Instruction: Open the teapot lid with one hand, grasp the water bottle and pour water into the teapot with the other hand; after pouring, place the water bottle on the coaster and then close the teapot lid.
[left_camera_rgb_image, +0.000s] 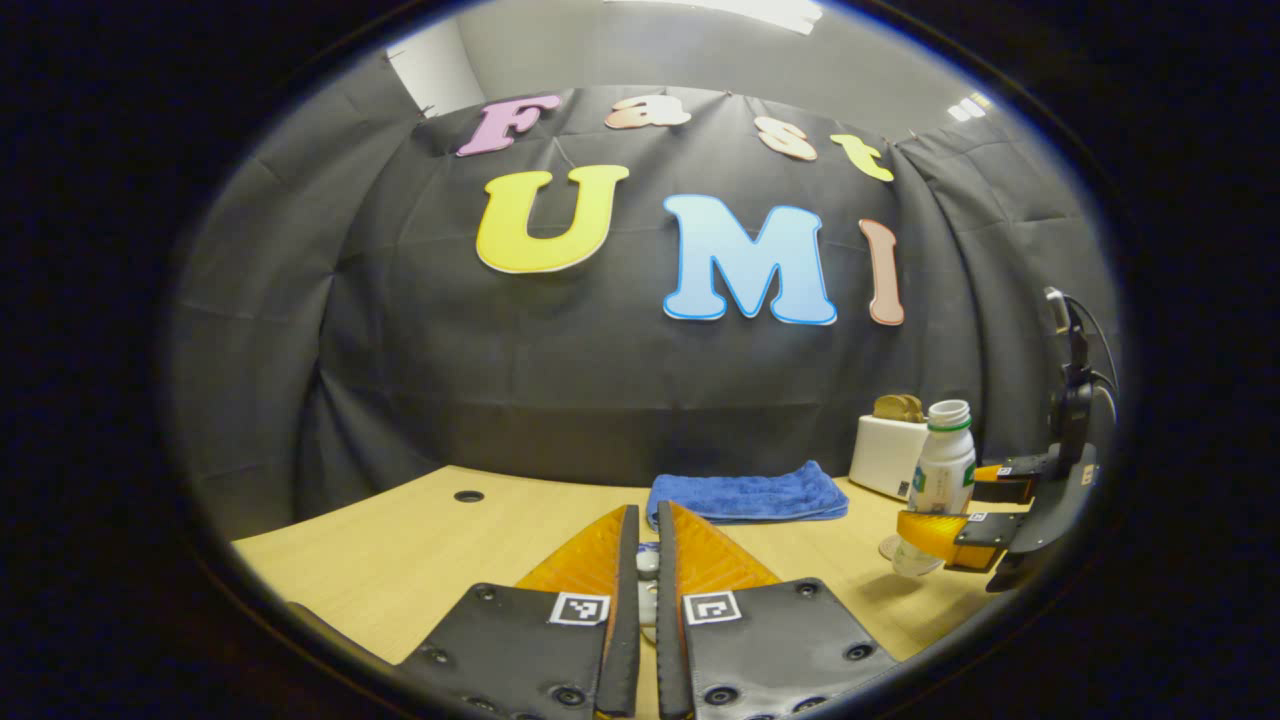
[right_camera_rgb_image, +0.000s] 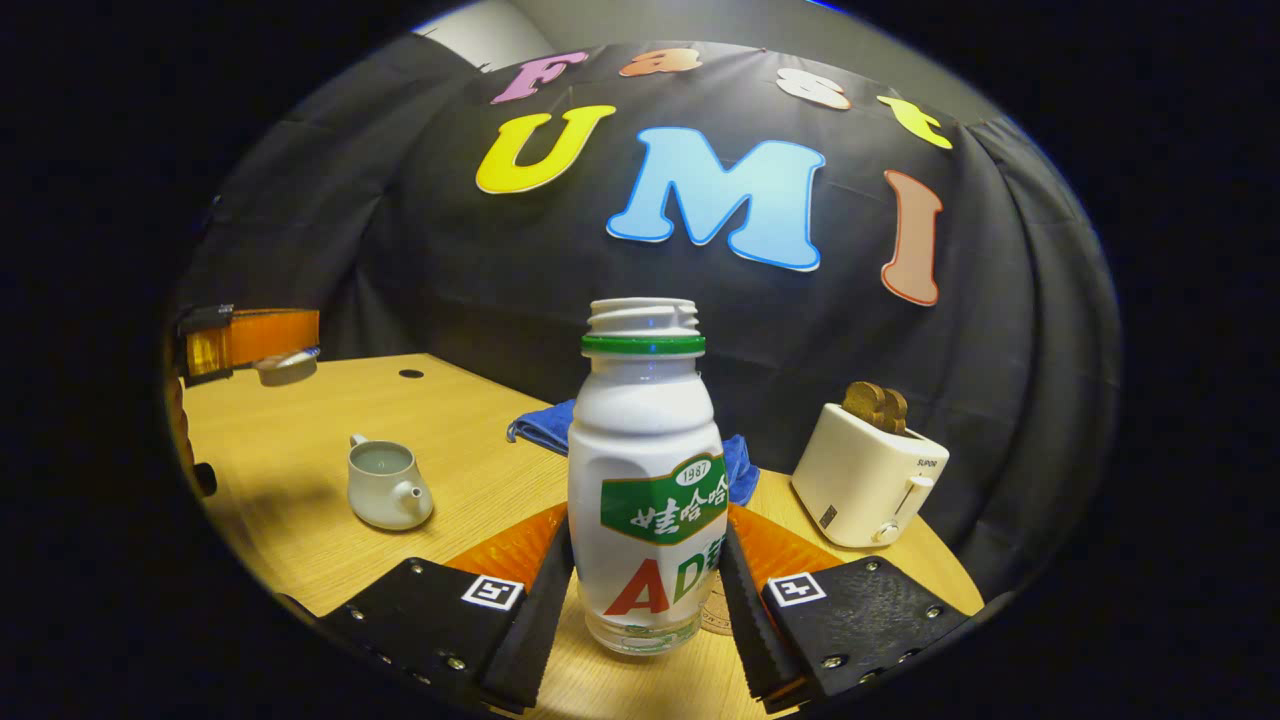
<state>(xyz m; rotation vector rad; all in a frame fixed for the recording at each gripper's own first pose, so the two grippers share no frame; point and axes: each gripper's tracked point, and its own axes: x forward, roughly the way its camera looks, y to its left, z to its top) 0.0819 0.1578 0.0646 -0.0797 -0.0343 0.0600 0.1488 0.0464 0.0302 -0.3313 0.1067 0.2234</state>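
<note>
White water bottle gripped upright, teapot open

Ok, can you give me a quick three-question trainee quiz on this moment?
1. True or false: the teapot has its lid on.
2. What does the right gripper hold? A) a blue towel B) the water bottle C) a toaster
3. Fill in: the left gripper is shut on the teapot's ____.

Key: 1 false, the lid is held up away from the open pot; 2 B; 3 lid.
</note>
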